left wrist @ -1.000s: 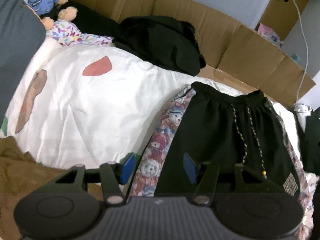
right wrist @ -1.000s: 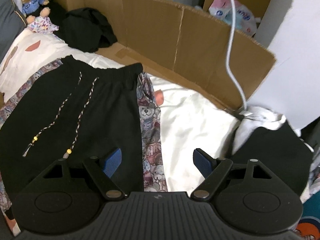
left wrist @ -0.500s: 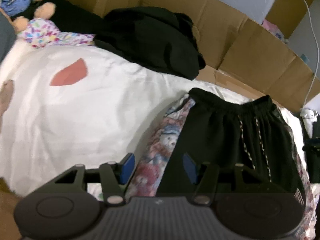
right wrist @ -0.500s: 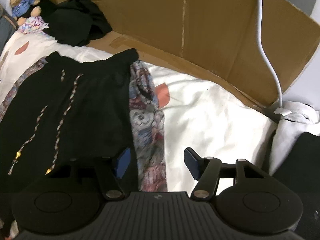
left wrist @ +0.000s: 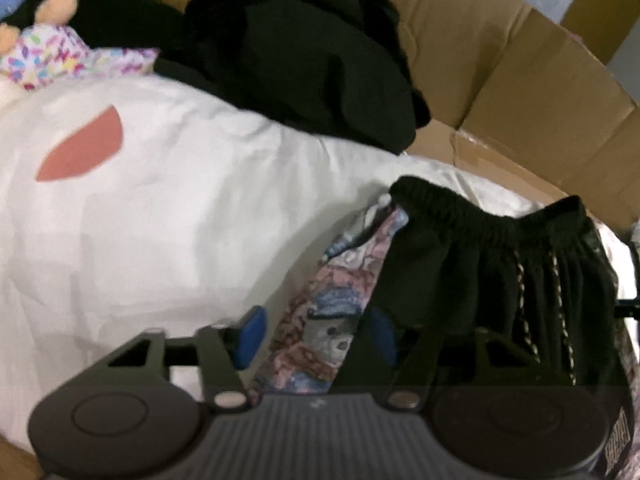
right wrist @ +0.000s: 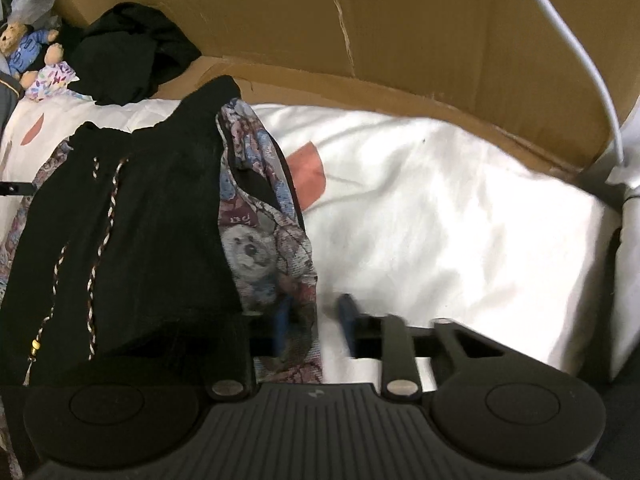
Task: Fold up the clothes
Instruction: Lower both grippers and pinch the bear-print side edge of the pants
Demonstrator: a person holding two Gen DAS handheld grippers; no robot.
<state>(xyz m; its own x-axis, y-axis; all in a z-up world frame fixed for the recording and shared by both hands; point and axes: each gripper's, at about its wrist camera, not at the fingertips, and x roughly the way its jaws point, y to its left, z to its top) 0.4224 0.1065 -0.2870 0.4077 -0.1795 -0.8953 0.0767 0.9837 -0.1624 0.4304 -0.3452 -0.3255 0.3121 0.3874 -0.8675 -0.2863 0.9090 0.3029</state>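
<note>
My left fingers (left wrist: 316, 336) were closing astride the shorts' (left wrist: 460, 280) bear-print side panel (left wrist: 320, 320); my right fingers (right wrist: 316, 324) were closing on the opposite panel (right wrist: 260, 240)

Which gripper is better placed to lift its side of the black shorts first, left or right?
Neither clearly; slight edge to the right. Both grippers' jaws are closing over a bear-print side panel of the black shorts. The right gripper looks nearer shut on the cloth than the left gripper.
</note>
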